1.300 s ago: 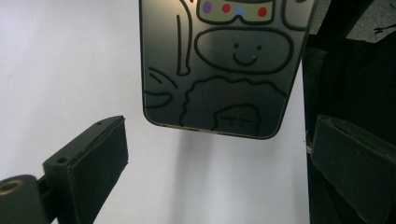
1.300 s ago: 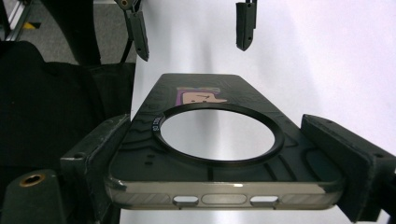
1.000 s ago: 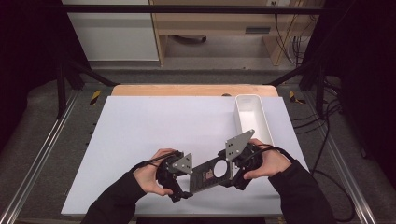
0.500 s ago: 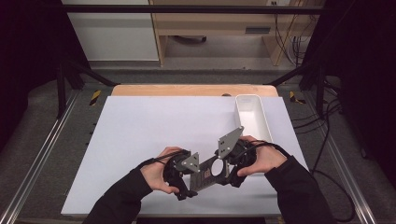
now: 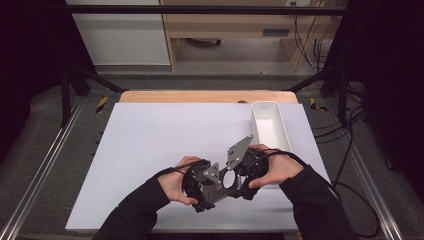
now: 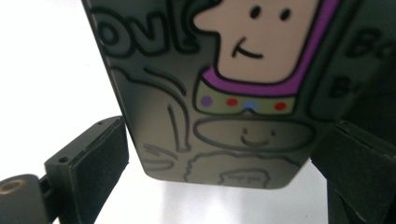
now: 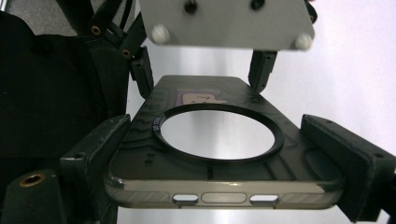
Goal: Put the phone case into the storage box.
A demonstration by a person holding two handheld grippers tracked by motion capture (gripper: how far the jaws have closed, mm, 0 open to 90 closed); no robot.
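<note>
A dark translucent phone case (image 5: pixel 227 180) with a black ring in its back is held level just above the white table (image 5: pixel 160 145), near the front edge. My left gripper (image 5: pixel 211 184) holds one end and my right gripper (image 5: pixel 241 176) the other, facing each other. In the left gripper view the case (image 6: pixel 210 116) shows a cartoon print, and the left gripper (image 6: pixel 224 154) has a jaw against each long side. In the right gripper view the right gripper (image 7: pixel 215 154) clamps the port end of the case (image 7: pixel 219 172), with the left gripper (image 7: pixel 201 70) gripping the far end.
A white oblong tray (image 5: pixel 256 125) stands at the back right of the table, just beyond the right hand. A wooden strip (image 5: pixel 200 96) runs along the far edge. Cables trail from both grippers over the sleeves.
The two hands have drawn closer together: the left gripper moved right and the right gripper moved left. The case between them stays held.
</note>
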